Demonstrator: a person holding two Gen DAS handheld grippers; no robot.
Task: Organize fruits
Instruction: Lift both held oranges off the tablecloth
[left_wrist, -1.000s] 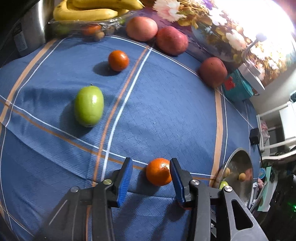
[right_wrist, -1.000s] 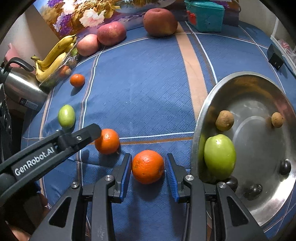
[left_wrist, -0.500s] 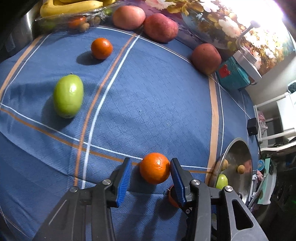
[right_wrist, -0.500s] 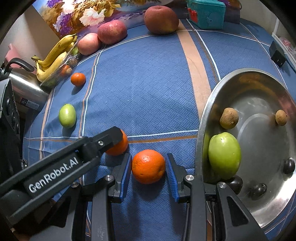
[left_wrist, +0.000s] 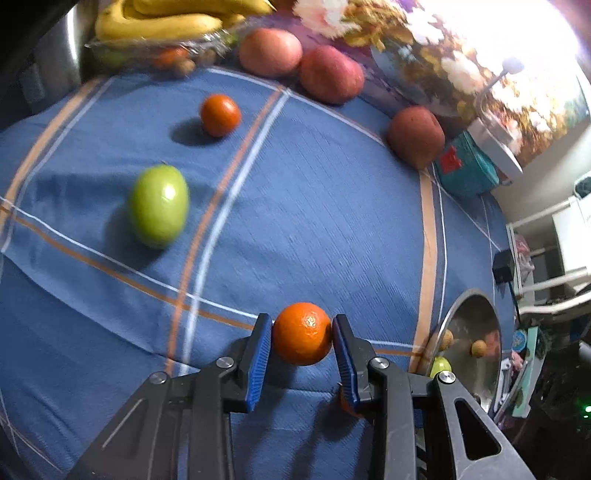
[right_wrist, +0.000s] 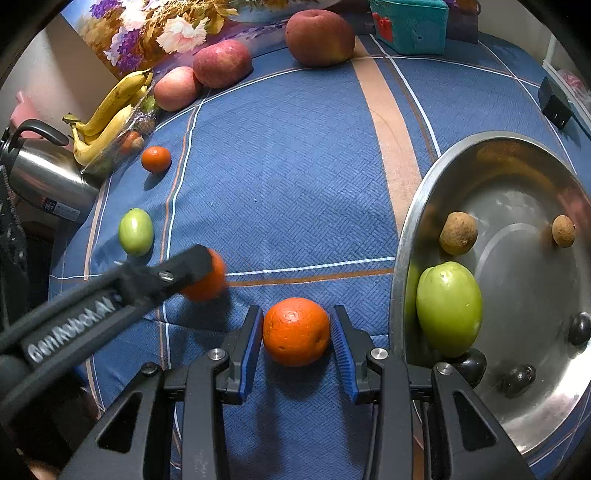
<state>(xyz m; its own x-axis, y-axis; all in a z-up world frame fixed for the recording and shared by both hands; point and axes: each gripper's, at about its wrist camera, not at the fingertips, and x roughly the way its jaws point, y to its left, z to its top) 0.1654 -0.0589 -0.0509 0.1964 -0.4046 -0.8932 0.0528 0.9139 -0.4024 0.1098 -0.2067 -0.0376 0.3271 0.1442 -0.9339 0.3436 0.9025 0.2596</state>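
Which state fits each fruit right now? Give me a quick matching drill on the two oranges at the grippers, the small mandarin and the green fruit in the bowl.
1 left orange, at left gripper
2 right orange, at right gripper
3 small mandarin
4 green fruit

A in metal bowl
B clamped
C on cloth, straddled, not gripped
D on cloth near bananas

Pairs: 1-B, 2-C, 3-D, 4-A
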